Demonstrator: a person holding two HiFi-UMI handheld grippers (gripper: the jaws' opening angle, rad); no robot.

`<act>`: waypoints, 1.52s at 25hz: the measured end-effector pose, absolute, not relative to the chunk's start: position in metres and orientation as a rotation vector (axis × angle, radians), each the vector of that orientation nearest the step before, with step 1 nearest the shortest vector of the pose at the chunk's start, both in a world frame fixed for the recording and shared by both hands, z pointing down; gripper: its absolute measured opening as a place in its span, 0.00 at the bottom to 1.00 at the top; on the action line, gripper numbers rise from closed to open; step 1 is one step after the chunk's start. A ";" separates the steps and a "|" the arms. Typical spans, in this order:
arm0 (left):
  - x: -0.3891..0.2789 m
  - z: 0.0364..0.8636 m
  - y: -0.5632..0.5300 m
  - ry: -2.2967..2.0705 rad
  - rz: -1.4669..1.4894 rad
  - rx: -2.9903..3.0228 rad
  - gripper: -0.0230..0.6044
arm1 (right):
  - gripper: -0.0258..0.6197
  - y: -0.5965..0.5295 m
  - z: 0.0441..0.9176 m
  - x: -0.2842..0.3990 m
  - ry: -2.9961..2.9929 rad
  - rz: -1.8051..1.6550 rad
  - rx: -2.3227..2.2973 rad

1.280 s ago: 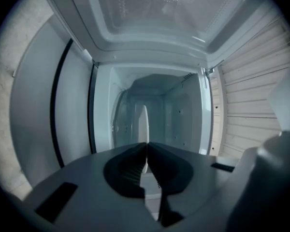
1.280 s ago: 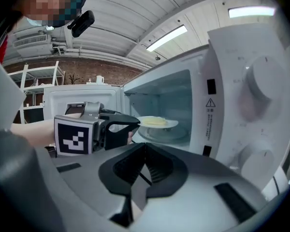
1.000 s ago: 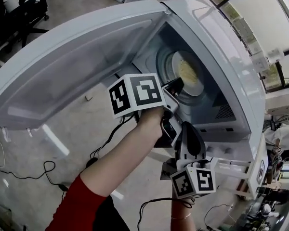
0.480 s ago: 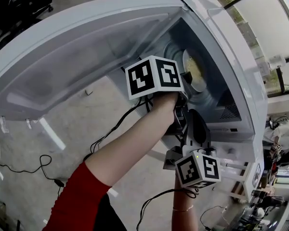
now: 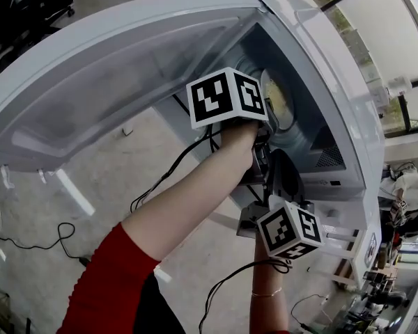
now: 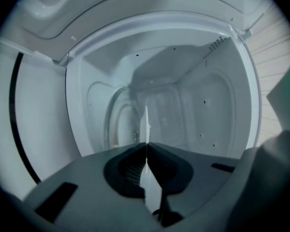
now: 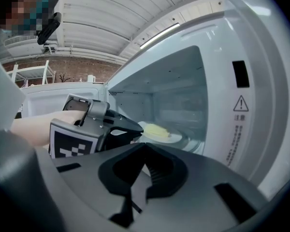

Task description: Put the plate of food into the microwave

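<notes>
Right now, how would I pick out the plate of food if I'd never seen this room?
Find the big white microwave with its door swung open. Inside, over the glass turntable, is a white plate, its rim pinched by the left gripper. Only it carries a yellow heap of food.

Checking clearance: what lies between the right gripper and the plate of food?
The left gripper, shut on the plate, as the right gripper view shows.
</notes>
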State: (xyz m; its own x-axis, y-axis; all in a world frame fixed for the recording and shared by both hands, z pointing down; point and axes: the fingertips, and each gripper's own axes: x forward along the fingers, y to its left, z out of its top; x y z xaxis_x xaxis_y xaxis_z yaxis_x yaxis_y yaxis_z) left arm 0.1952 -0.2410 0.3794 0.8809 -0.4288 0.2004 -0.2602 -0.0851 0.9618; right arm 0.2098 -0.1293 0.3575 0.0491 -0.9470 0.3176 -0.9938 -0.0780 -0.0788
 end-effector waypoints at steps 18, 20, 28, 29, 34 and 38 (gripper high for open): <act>0.198 0.387 -0.248 -0.787 0.229 1.961 0.12 | 0.06 -0.139 0.355 0.211 -1.978 0.461 2.119; 0.201 0.387 -0.246 -0.789 0.271 1.990 0.13 | 0.06 -0.141 0.356 0.213 -1.971 0.457 2.113; 0.202 0.387 -0.246 -0.844 0.373 2.083 0.16 | 0.06 -0.146 0.363 0.217 -1.957 0.490 2.103; 0.202 0.387 -0.245 -0.842 0.378 2.093 0.17 | 0.06 -0.146 0.363 0.217 -1.957 0.492 2.102; 0.199 0.387 -0.245 -0.871 0.433 2.181 0.19 | 0.06 -0.146 0.362 0.220 -1.954 0.495 2.096; 0.198 0.388 -0.246 -0.893 0.469 2.213 0.20 | 0.06 -0.146 0.359 0.220 -1.959 0.496 2.092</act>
State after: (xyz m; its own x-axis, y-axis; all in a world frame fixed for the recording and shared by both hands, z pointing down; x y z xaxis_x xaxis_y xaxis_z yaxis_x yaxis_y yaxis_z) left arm 0.1982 -0.2463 0.3884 0.6974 -0.4621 0.5478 -0.7133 -0.5216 0.4682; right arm 0.2204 -0.1461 0.3592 0.0474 -0.9164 0.3975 -0.9952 -0.0776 -0.0603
